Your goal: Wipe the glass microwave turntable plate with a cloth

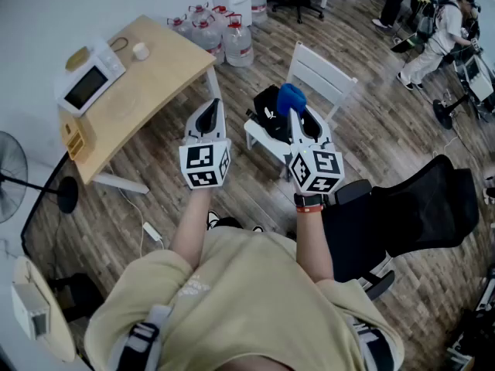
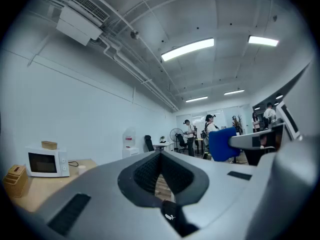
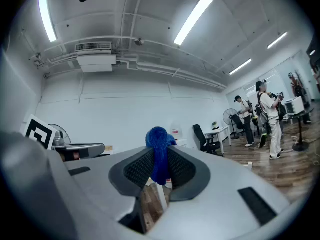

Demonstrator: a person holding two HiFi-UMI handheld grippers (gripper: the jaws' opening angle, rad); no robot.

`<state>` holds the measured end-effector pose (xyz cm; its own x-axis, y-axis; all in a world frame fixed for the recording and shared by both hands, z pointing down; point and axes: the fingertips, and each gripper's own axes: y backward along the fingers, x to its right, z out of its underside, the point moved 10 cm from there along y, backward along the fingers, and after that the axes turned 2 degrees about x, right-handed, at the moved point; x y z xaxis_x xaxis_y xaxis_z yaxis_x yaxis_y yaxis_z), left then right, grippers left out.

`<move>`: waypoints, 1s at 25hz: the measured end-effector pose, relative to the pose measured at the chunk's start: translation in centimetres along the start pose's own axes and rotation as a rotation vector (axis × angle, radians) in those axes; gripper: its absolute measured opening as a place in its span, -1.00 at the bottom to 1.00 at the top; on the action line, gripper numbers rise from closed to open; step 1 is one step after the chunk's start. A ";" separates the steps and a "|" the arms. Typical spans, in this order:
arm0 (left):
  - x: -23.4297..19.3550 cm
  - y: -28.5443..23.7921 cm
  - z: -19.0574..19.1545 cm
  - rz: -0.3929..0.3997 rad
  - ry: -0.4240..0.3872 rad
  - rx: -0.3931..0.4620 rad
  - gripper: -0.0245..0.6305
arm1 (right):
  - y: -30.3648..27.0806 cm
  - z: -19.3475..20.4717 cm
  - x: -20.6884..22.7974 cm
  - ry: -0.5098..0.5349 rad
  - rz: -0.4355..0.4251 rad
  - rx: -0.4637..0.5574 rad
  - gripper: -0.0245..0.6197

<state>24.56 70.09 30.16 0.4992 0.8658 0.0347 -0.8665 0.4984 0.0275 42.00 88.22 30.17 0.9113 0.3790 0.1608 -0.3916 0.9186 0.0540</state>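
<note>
The right gripper (image 3: 159, 160) has its jaws closed on a blue cloth (image 3: 158, 137), soft and light, bunched above the tips. The left gripper (image 2: 161, 165) has its jaws pressed together on nothing. Far ahead and left of both, a microwave (image 1: 90, 84) sits on a table (image 1: 158, 68). No plate shows; it is probably inside. Being glass, it should be heavy, slick and breakable, so grip its rim.

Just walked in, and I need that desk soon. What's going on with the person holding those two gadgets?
A person stands back from the wooden table, holding a claw in each hand. The right claw is shut on a blue cloth. The left claw is shut and empty. The microwave sits on the table with its door closed. No glass plate is in sight, so the wiping apparently hasn't begun.
</note>
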 end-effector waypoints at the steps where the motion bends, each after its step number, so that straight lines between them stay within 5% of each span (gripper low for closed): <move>1: 0.1 0.2 0.0 -0.007 0.002 0.000 -0.88 | 0.0 0.0 -0.1 0.003 -0.008 -0.002 -0.64; 16: -4.8 4.5 1.6 -0.183 0.024 -0.045 -0.88 | -5.0 3.2 -5.9 -0.026 -0.191 -0.132 -0.64; 25: -14.5 9.8 3.3 -0.367 0.033 -0.054 -0.88 | -11.5 7.0 -18.1 -0.021 -0.428 -0.222 -0.64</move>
<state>8.83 62.26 33.24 0.7768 0.6298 0.0001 -0.6296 0.7766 -0.0210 29.16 69.99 33.54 0.9811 -0.0387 0.1897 0.0570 0.9941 -0.0919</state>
